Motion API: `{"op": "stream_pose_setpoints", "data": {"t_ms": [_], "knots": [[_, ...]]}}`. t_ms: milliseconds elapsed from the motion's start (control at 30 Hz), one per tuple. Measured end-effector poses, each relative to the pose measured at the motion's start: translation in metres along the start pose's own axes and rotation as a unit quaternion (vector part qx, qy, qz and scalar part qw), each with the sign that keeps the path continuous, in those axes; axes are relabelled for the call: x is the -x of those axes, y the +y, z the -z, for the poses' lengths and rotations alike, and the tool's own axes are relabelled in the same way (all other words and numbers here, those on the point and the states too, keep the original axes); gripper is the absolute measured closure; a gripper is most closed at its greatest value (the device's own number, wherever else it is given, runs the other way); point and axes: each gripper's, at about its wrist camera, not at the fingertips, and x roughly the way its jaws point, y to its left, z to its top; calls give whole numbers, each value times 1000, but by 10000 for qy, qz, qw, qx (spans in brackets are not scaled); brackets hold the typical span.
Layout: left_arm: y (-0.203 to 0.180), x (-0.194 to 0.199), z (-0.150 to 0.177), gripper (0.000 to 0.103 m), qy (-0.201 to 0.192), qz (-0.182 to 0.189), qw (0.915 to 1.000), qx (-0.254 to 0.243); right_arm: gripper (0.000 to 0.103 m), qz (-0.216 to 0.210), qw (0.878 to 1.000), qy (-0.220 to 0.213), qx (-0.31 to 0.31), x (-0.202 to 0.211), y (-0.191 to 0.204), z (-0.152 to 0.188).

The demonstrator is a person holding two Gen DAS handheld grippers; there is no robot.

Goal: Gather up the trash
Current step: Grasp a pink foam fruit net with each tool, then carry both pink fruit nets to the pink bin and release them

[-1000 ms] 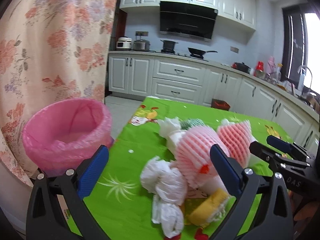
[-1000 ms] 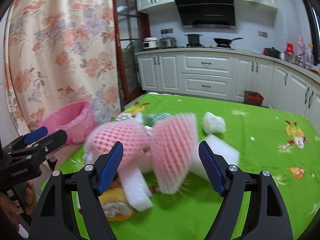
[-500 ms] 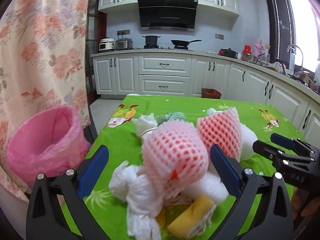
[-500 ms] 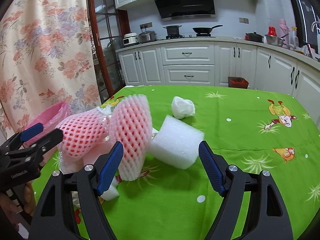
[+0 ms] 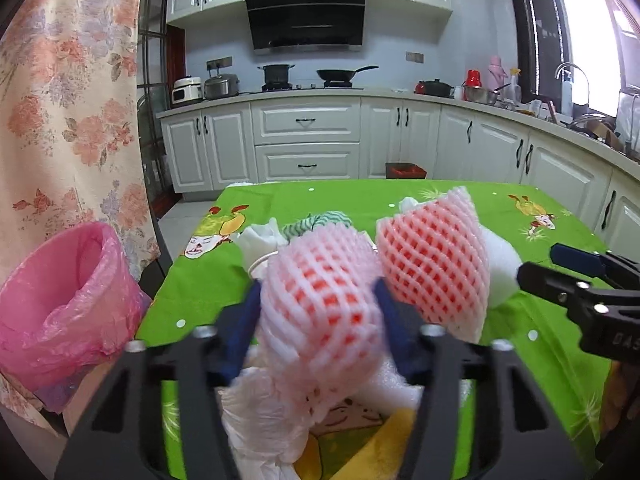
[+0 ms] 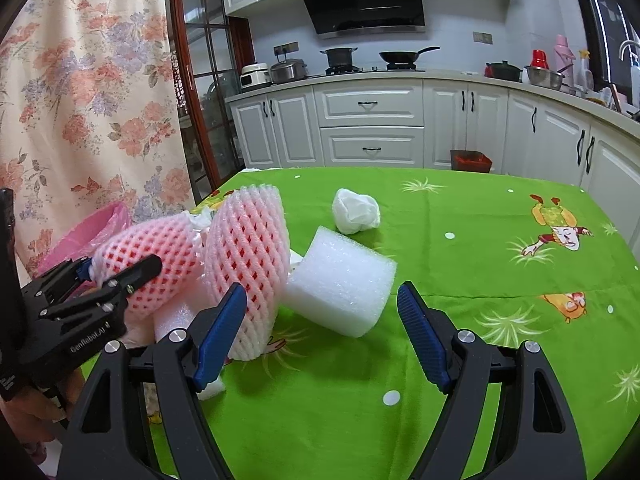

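Pink foam net (image 5: 320, 300) sits squeezed between the left claw (image 5: 318, 320) blue fingers, lifted over the green table (image 6: 460, 240). Right claw (image 6: 320, 332) gapes wide and empty near a second net (image 6: 248, 272).

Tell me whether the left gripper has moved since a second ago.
Yes. The left gripper has closed on the nearer pink foam net and swung right: the pink-lined bin now sits farther left in its view.
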Motion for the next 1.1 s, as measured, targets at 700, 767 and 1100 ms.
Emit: {"op": "stream_pose_setpoints", "data": {"t_ms": [700, 767, 1100], "knots": [[49, 66, -8, 71, -393, 116, 9982, 445, 38, -196, 9971, 68, 738, -45, 59, -10], [52, 67, -6, 71, -364, 102, 9982, 473, 50, -184, 9964, 128, 816, -46, 62, -7], [51, 64, -1, 71, -348, 56, 9980, 516, 79, -314, 9964, -192, 769, -21, 59, -9]]}}
